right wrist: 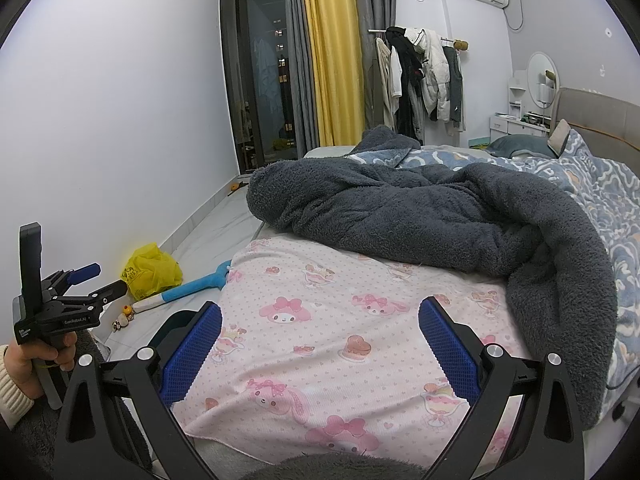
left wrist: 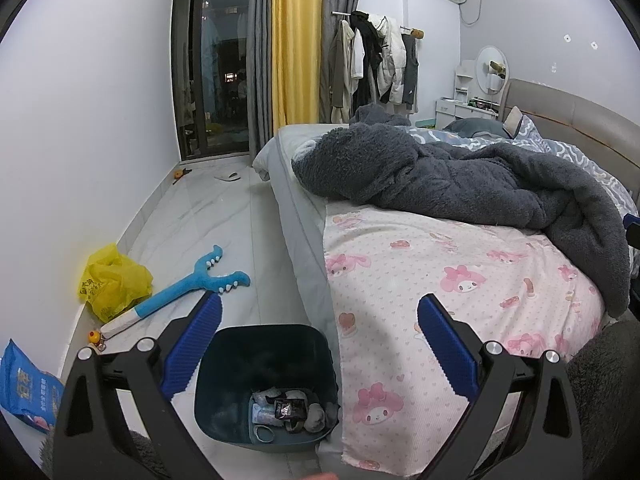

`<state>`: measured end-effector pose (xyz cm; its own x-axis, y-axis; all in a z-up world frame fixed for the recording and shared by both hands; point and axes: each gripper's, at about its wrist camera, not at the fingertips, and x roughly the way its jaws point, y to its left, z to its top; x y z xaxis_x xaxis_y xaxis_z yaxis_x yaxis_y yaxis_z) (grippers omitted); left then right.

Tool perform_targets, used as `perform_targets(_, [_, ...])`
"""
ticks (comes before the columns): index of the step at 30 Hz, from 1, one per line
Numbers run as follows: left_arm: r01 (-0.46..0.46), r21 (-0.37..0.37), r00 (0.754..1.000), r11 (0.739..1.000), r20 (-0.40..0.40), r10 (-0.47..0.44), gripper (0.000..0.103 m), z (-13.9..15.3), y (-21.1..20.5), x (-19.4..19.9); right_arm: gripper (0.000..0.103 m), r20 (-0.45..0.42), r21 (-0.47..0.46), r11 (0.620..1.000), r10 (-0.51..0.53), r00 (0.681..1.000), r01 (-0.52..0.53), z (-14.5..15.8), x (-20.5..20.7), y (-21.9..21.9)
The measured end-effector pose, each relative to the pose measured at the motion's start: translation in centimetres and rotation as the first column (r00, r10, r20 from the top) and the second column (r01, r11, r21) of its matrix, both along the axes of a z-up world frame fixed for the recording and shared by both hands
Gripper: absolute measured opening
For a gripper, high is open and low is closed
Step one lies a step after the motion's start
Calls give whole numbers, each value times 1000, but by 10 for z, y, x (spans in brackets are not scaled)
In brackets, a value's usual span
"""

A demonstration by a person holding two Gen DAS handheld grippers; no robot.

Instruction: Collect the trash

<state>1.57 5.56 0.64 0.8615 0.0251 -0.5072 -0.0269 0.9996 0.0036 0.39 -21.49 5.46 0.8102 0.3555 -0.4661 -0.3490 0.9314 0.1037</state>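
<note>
I am holding my left gripper point(left wrist: 320, 328) wide and empty over the bin point(left wrist: 266, 384); the yellow bag point(left wrist: 114, 282) is lying left-forward, nearer than to my wide right gripper point(right wrist: 320, 330).

- My right gripper point(right wrist: 320, 340) hangs over the near end of the bed point(right wrist: 280, 360), jaws wide apart, nothing between them.
- A pink sheet point(right wrist: 340, 344) covers that end; a grey blanket point(right wrist: 420, 216) is heaped across the middle.
- My left gripper point(right wrist: 100, 278) shows at the left edge, jaws apart, gripped by a hand point(right wrist: 32, 364).
- On the floor by the wall lie a yellow bag point(right wrist: 150, 270) and, just beside it, a blue toy point(right wrist: 196, 284).
</note>
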Motion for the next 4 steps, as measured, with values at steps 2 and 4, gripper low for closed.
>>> perform_targets(2, [4,-3,1000,1000,-1,-4,100,-3,-2,-1,100,0,0,1000,0,1000,0,0,0,0])
perform_targets(4, [7,-2,1000,1000,-1,-7,100,-4,-3,-1,100,0,-1,1000,1,1000,-1,0,0,0])
